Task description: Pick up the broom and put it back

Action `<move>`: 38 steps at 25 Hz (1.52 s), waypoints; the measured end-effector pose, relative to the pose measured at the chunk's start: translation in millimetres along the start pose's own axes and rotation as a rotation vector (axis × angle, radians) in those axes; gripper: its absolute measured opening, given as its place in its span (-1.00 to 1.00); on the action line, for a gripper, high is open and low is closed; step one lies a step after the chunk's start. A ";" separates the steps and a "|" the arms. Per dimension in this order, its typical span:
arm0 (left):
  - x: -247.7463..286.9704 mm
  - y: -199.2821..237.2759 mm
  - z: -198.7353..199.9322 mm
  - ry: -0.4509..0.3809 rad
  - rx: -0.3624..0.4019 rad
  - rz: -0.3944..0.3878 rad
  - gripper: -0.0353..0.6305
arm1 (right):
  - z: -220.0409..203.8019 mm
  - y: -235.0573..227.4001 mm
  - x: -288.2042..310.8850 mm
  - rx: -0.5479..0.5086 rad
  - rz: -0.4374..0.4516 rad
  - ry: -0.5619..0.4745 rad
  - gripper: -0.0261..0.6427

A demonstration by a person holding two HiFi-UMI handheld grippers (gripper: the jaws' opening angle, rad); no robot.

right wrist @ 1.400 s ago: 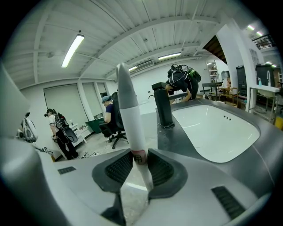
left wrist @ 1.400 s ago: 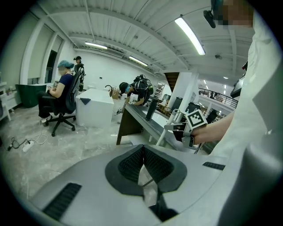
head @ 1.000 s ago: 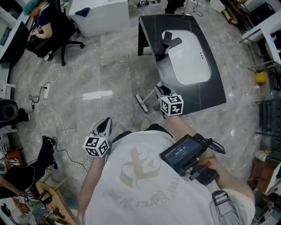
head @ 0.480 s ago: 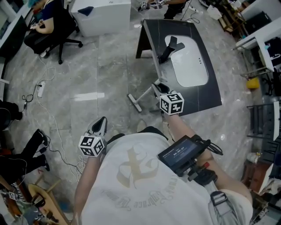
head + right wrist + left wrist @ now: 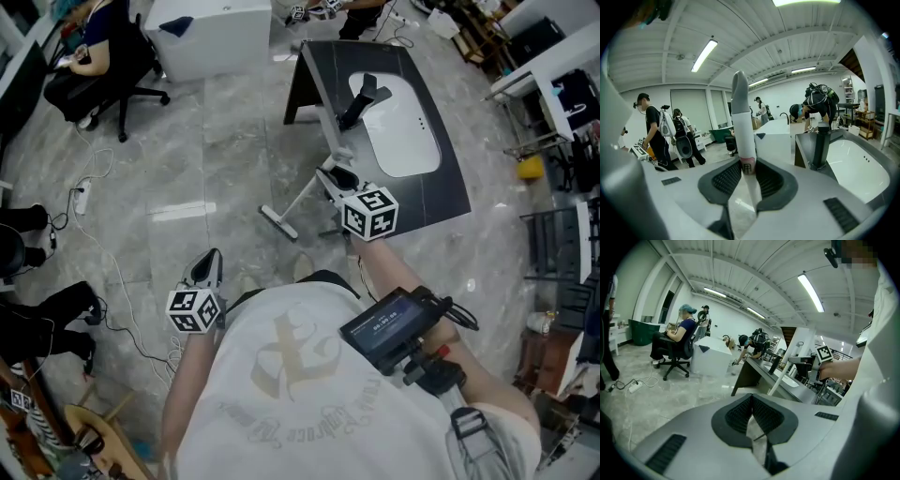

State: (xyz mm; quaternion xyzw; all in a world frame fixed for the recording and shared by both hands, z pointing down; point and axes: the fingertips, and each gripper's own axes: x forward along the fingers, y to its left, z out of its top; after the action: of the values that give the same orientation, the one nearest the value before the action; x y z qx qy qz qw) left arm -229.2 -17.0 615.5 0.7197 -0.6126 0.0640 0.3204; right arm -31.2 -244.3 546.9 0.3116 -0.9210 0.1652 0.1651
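The broom (image 5: 302, 197) has a white handle that slants down to a small head (image 5: 278, 223) near the marble floor. My right gripper (image 5: 336, 176) is shut on the upper part of that handle, just in front of the dark sink counter (image 5: 441, 197). In the right gripper view the white handle (image 5: 742, 126) rises upright between the pads of the right gripper (image 5: 745, 171). My left gripper (image 5: 211, 258) hangs low at the left over bare floor. In its own view the left gripper (image 5: 751, 404) has its pads together, nothing between them, and the broom handle (image 5: 783, 376) shows ahead.
A white basin (image 5: 398, 117) with a black faucet (image 5: 361, 98) sits in the counter. A white cabinet (image 5: 211, 33) stands at the back. A person on an office chair (image 5: 94, 56) is at the far left. Cables (image 5: 103, 253) trail over the floor at the left.
My right gripper has risen with the broom handle, and the broom head has shifted left over the floor. My left gripper has drifted a little to the left.
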 end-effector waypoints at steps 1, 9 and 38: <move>-1.3 1.2 0.7 -0.001 0.002 -0.006 -0.86 | 4.6 4.2 -1.3 0.004 0.003 -0.010 -0.60; -14.6 11.8 -1.7 0.015 0.011 -0.067 -0.86 | 35.2 48.6 -15.7 0.000 0.053 -0.073 -0.61; -40.8 7.5 -10.4 -0.018 0.049 -0.216 -0.86 | 37.8 102.8 -45.9 0.037 -0.038 -0.129 -0.61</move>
State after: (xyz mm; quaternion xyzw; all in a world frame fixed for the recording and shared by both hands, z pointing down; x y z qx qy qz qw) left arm -242.8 22.6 606.8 0.7897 -0.5324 0.0375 0.3025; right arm -69.0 -158.6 473.8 0.3421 -0.9205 0.1586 0.1027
